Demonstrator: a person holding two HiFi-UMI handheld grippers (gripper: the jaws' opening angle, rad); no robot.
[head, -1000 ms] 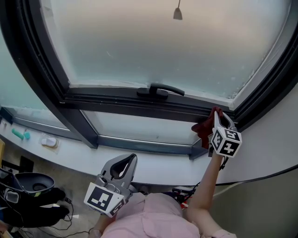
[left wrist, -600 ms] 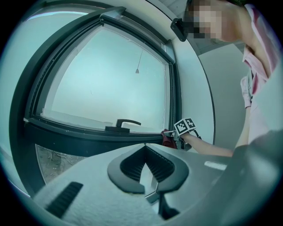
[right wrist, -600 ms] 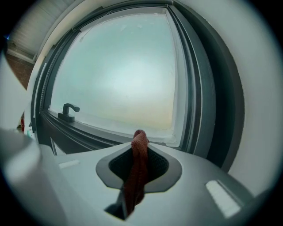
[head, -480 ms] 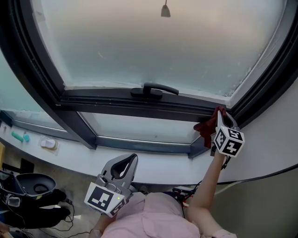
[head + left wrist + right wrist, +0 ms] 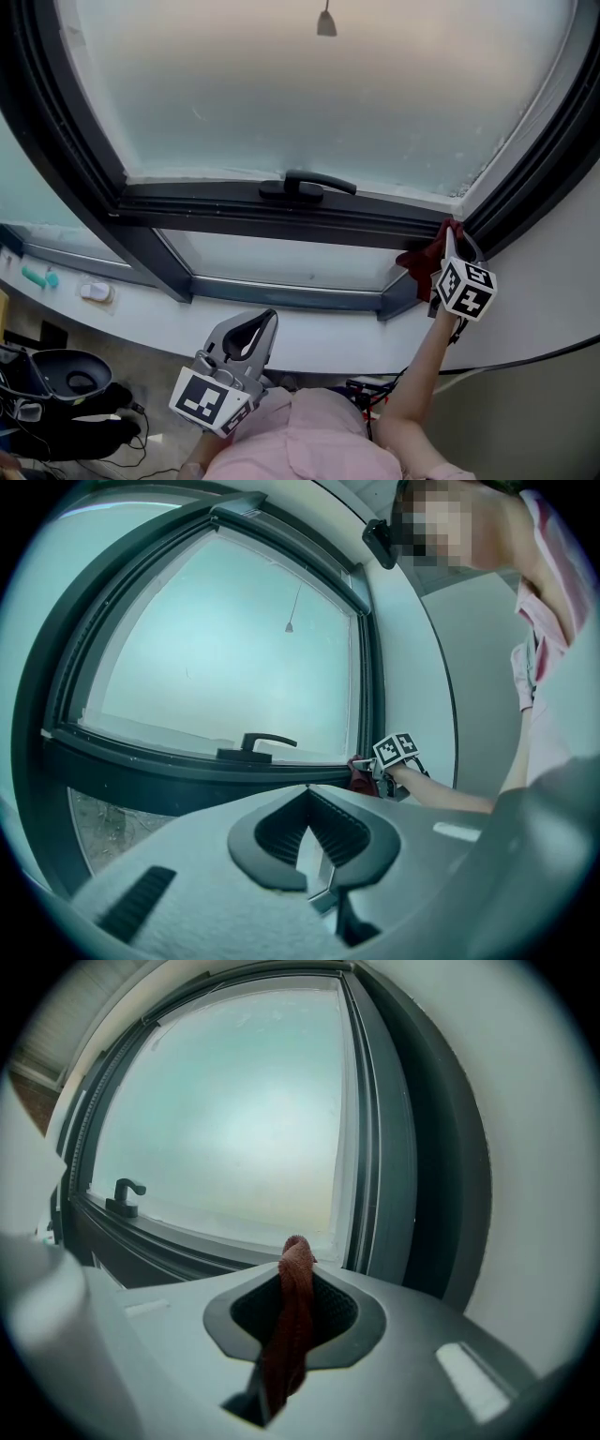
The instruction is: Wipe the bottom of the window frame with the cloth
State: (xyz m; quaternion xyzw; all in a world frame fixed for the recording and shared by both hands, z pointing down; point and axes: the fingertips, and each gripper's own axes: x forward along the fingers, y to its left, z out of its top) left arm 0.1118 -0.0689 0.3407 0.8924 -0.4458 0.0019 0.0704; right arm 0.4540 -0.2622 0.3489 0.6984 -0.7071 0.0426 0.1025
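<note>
A dark red cloth (image 5: 427, 260) is pinched in my right gripper (image 5: 450, 234), which is shut on it at the lower right corner of the dark window frame (image 5: 234, 211). In the right gripper view the cloth (image 5: 294, 1312) sticks up between the jaws, close to the frame's bottom rail (image 5: 216, 1241) and its right upright. My left gripper (image 5: 246, 336) hangs low near the person's body, jaws shut with nothing in them. In the left gripper view the right gripper (image 5: 367, 769) and the cloth (image 5: 360, 778) show far off at that corner.
A black window handle (image 5: 309, 183) sits mid-rail. Below runs a white sill (image 5: 141, 314) with a small teal item (image 5: 37, 274) and a white item (image 5: 97, 292) at the left. A white wall (image 5: 553, 281) stands to the right; dark gear (image 5: 66, 394) lies on the floor.
My right gripper with the cloth has slid a little to the right and up, deeper into the frame's lower right corner. The left gripper has stayed put.
</note>
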